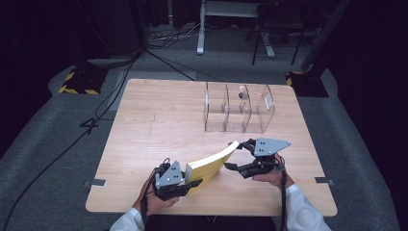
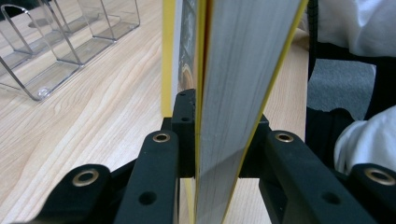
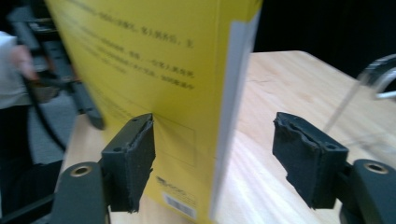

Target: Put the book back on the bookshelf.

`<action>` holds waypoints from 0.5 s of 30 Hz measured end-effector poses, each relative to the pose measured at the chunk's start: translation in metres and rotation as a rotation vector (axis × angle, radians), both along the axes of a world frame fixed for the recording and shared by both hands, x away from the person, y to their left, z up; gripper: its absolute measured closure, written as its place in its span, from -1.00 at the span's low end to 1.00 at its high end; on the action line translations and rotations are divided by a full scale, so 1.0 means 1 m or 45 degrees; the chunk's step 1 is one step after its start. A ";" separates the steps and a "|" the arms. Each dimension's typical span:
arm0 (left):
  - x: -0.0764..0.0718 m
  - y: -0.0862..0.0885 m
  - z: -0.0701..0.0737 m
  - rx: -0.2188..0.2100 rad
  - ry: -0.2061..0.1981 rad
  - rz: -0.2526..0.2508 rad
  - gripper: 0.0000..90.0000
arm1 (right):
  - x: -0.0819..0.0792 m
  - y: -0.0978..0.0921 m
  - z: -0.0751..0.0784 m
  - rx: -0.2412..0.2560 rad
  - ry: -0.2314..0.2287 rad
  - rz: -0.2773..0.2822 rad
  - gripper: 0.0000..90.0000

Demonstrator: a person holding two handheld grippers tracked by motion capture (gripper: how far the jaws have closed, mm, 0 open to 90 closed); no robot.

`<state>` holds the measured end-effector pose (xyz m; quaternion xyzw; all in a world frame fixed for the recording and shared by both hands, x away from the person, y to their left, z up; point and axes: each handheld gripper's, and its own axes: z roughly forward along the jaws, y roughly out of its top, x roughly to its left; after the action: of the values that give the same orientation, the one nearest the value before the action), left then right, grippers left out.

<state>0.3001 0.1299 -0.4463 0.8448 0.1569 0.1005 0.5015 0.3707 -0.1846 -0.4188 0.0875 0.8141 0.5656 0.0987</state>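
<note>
- A yellow-covered book [image 1: 211, 163] sits low in the middle of the high view, its long axis running from the lower left up toward the upper right, with the far end raised and the body slightly bowed.
- The left gripper [image 1: 185, 184] has its jaws closed tight on the near end of the book; in the left gripper view the grey page block [image 2: 238, 93] stands on edge between the two pads.
- The right gripper [image 1: 239, 155] is at the book's far end with its jaws spread wide; in the right gripper view the book's corner stands between the pads [image 3: 133, 158], against or just beside the left one and clear of the right one.
- A clear acrylic divider rack [image 1: 238, 108] stands upright on the table, in the upper right of the high view, well apart from the book.
- The light wooden table [image 1: 159, 125] stands on grey carpet [image 1: 43, 139].
- Black cables [image 1: 110, 91] trail across the floor at upper left, by a black-and-yellow striped stand base [image 1: 79, 82].
</note>
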 end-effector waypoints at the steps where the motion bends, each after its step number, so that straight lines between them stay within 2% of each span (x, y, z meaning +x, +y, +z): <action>1: 0.001 0.002 0.000 0.000 -0.002 0.007 0.65 | 0.000 0.002 -0.001 -0.010 0.004 0.021 -0.17; 2: 0.003 0.004 0.000 0.004 -0.004 0.015 0.65 | -0.001 0.005 -0.002 -0.021 -0.007 0.037 0.01; 4: 0.004 0.009 0.000 0.014 -0.018 0.037 0.64 | -0.005 0.009 -0.004 -0.038 -0.048 0.047 0.13; 6: 0.005 0.012 0.000 0.015 -0.025 0.045 0.58 | -0.006 0.007 -0.003 -0.033 -0.039 0.073 0.29; 8: 0.006 0.015 0.000 0.018 -0.040 0.076 0.50 | -0.007 0.004 -0.003 -0.026 -0.032 0.099 0.40; 10: 0.008 0.017 0.000 0.017 -0.040 0.080 0.42 | -0.009 0.002 -0.003 -0.026 -0.034 0.139 0.49; 15: 0.011 0.022 0.000 0.009 -0.021 0.056 0.20 | -0.019 -0.001 -0.002 -0.038 -0.050 0.242 0.63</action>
<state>0.3115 0.1520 -0.4458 0.8421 0.1712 0.1190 0.4974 0.3519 -0.1859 -0.4207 -0.0025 0.8250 0.5617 0.0618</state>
